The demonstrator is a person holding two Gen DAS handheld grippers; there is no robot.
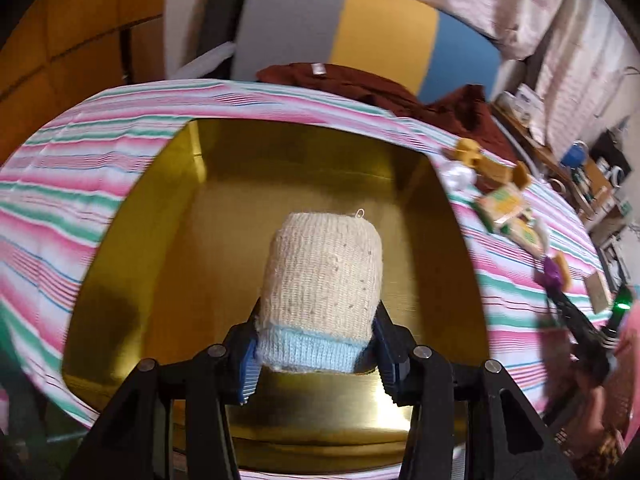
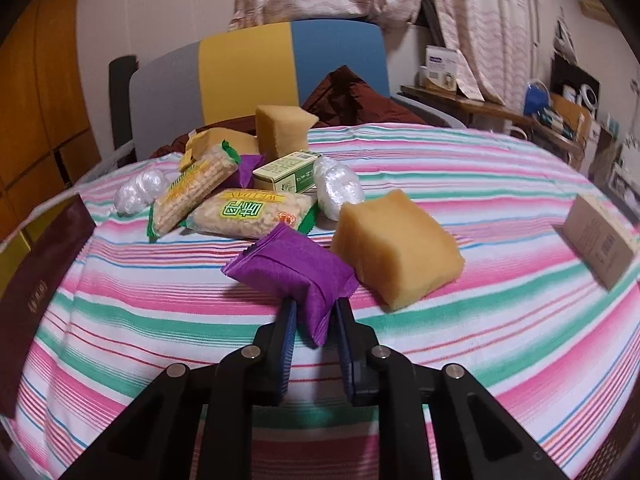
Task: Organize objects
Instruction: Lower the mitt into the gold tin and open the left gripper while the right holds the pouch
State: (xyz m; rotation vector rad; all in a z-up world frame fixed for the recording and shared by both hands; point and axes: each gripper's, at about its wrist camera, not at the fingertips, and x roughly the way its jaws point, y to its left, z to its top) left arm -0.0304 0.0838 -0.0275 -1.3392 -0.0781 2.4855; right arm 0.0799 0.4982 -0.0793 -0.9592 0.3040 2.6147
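While both hands are loaded, the scene reads as follows.

Knitted roll: a cream knitted roll with a pale blue cuff is pinched at the cuff end by the left gripper; its long axis runs straight out from the jaws, cream end pointing away, and it hangs over the floor of the gold tray.

Deciding relation: the roll lies directly ahead of the left jaws and inside the tray's outline, so a release would likely need little more than lowering.

Purple packet: the right gripper is clamped on the near corner of a purple packet, whose body extends up and away from the jaws, just beside a yellow sponge block.

Nearer hand: the left is over the tray; the right sits well apart, by the pile.

Surroundings: corn snack packs, a green-and-white carton and foil-wrapped lumps cluster on the striped cloth; a dark red box stands at the left edge.
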